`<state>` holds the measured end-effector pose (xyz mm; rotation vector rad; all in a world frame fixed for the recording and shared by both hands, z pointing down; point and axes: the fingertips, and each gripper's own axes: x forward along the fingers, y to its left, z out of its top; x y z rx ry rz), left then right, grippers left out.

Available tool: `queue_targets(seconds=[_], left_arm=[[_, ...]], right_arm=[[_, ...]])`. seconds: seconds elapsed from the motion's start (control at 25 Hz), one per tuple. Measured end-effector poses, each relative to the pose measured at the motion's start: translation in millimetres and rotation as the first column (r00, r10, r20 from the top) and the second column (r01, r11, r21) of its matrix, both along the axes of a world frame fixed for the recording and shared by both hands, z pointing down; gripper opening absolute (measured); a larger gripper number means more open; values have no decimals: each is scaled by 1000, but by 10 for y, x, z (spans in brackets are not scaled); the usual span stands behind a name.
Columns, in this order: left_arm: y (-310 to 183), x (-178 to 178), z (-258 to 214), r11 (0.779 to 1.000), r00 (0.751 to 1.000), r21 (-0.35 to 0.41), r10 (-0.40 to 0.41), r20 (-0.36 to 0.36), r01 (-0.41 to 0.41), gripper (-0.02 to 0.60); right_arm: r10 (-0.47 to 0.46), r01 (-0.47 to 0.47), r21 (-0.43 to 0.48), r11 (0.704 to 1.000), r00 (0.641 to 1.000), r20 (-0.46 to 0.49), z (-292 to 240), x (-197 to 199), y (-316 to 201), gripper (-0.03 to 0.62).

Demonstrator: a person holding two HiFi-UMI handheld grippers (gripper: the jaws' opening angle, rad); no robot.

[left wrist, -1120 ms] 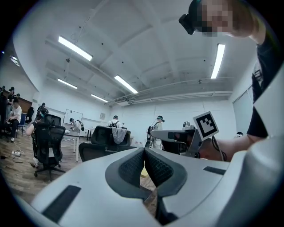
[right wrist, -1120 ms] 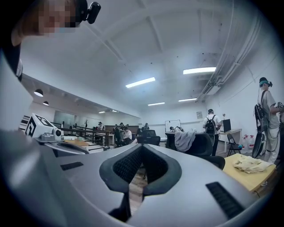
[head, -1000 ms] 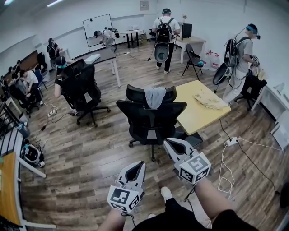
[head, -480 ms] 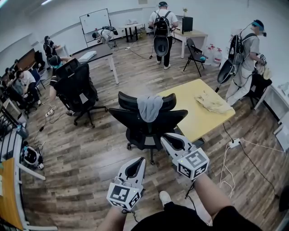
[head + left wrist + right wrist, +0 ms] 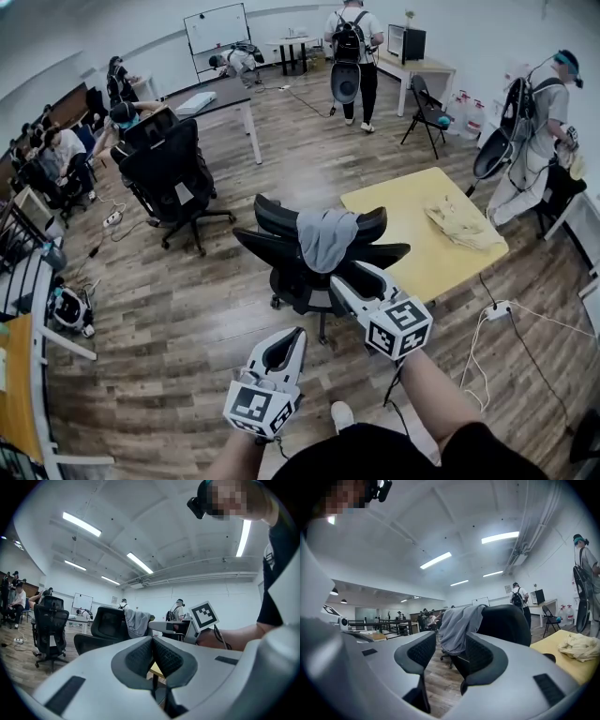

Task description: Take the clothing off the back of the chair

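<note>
Both grippers stand closer to the chair (image 5: 281, 253) than in the earlier frames, and the chair fills more of the head view. The right gripper (image 5: 352, 274) leads and its tips reach the rear of the chair back. The left gripper (image 5: 292, 336) trails behind the chair, over the wooden floor (image 5: 187, 319).

Right gripper (image 5: 450, 651): the jaws have just been opening and now stand apart. Nothing is held. The gray garment (image 5: 457, 625) shows through the gap, beyond the pads (image 5: 423, 649), and the pads do not press on it.

Left gripper (image 5: 153, 641): the jaws are together at the tips, with nothing between them.

Garment position: the gray garment (image 5: 325, 236) hangs over the top of the chair back, draped down the middle of the rear face. In the left gripper view the garment (image 5: 136, 623) hangs on the right edge of the chair (image 5: 108, 625).

Surroundings: a yellow table (image 5: 412, 216) stands just beside the chair on its right in the head view, and a crumpled pale cloth (image 5: 464, 223) lies on the table's far side from the chair.
</note>
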<state>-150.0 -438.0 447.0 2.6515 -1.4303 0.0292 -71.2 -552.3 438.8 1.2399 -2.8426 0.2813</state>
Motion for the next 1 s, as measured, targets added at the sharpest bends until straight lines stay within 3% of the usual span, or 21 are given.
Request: queue_targets(seconds=[0.32, 0.64, 0.76, 0.96, 1.0], left_arm=[[-171, -114, 76, 999, 999, -18, -49, -2, 49, 17], [-219, -182, 145, 997, 997, -39, -73, -2, 73, 18], [-202, -202, 165, 996, 997, -45, -79, -1, 79, 17], [-134, -240, 169, 995, 996, -45, -85, -1, 85, 17], [-116, -245, 169, 995, 996, -44, -85, 0, 85, 18]], right_arm=[[8, -2, -82, 997, 997, 71, 136, -127, -443, 292], [4, 7, -111, 994, 995, 102, 145, -293, -652, 302], [24, -14, -112, 994, 996, 86, 164, -282, -704, 268], [44, -40, -120, 992, 998, 36, 215, -185, -726, 98], [44, -41, -116, 992, 999, 28, 217, -180, -710, 92]])
